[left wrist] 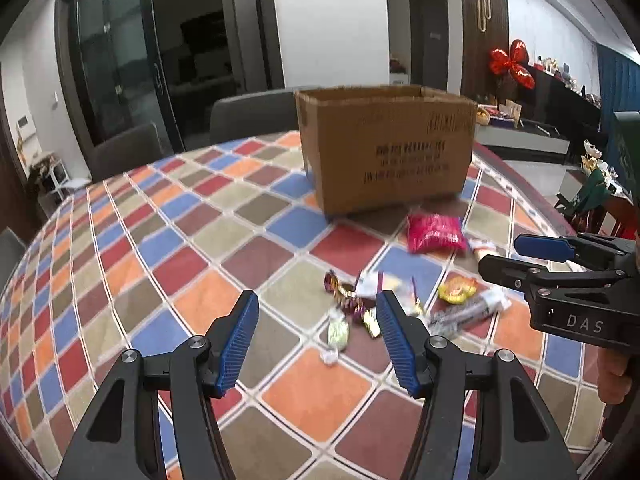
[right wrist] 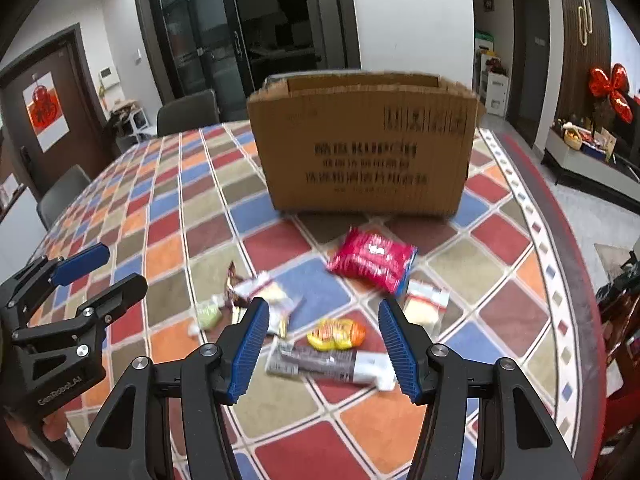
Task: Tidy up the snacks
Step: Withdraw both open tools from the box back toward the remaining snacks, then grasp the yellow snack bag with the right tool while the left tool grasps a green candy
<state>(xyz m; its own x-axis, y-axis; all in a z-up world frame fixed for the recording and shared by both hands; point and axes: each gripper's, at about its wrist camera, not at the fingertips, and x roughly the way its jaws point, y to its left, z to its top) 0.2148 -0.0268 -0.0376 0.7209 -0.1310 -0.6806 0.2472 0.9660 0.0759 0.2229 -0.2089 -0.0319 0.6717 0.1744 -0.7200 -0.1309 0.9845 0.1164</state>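
Observation:
An open cardboard box (left wrist: 384,148) (right wrist: 364,148) stands upright on the far part of the table. In front of it lie loose snacks: a pink-red bag (left wrist: 434,234) (right wrist: 372,260), a yellow-orange packet (left wrist: 456,290) (right wrist: 336,334), a grey bar wrapper (left wrist: 464,314) (right wrist: 328,362), a green candy (left wrist: 338,332) (right wrist: 208,314), purple-gold candies (left wrist: 344,292) and white packets (right wrist: 424,302). My left gripper (left wrist: 316,296) (right wrist: 124,266) hovers open above the candies. My right gripper (right wrist: 323,304) (left wrist: 500,254) hovers open above the yellow packet and bar. Neither holds anything.
The table wears a checked cloth (left wrist: 200,248) of red, blue, orange and tan squares, with a red border along its right edge (right wrist: 560,216). Grey chairs (left wrist: 248,116) (right wrist: 188,112) stand at the far side. A hand (left wrist: 614,372) holds the right gripper's handle.

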